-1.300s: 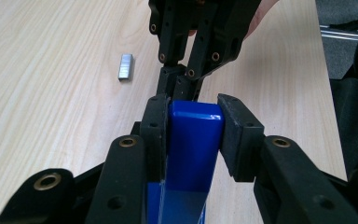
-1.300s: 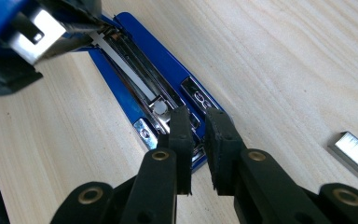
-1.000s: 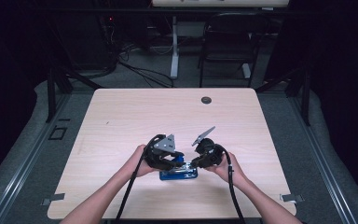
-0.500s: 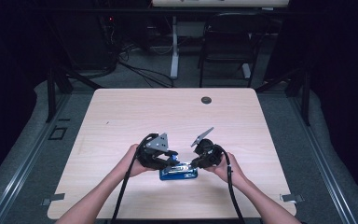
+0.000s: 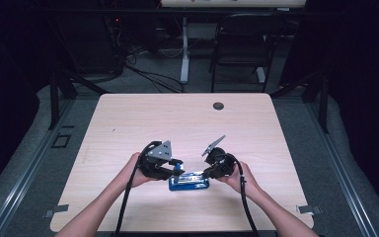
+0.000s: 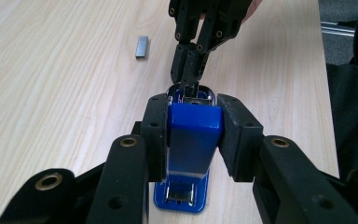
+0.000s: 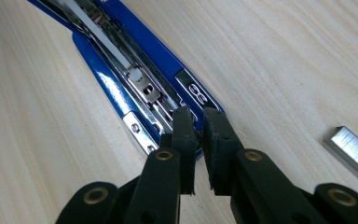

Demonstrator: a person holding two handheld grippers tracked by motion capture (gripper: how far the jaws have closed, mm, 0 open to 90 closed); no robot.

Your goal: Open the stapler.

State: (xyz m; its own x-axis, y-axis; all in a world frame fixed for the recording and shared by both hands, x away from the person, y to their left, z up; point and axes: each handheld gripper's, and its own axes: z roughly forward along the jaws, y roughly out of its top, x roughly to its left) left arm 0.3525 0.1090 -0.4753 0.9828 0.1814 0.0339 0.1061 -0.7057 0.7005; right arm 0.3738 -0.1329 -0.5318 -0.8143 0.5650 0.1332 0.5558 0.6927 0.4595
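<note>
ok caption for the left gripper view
Left gripper clamps the blue stapler's lid; right gripper presses its front end.

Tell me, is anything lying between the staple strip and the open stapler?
Nothing visible does. The staple strip lies alone on bare table, beside the stapler. The right gripper rests at the stapler's tray end.

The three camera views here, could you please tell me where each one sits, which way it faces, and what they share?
High view: above the person's side, looking forward and down on the table; both forearms, left hand-held gripper and right hand-held gripper show.
Left gripper view: rides the left hand-held gripper, looking along its jaws clamped on the blue stapler lid; the right one is beyond.
Right gripper view: rides the right hand-held gripper, looking down at the open magazine; its near-shut jaws show.
Shared: the stapler in all three; the staple strip in both gripper views.
</note>
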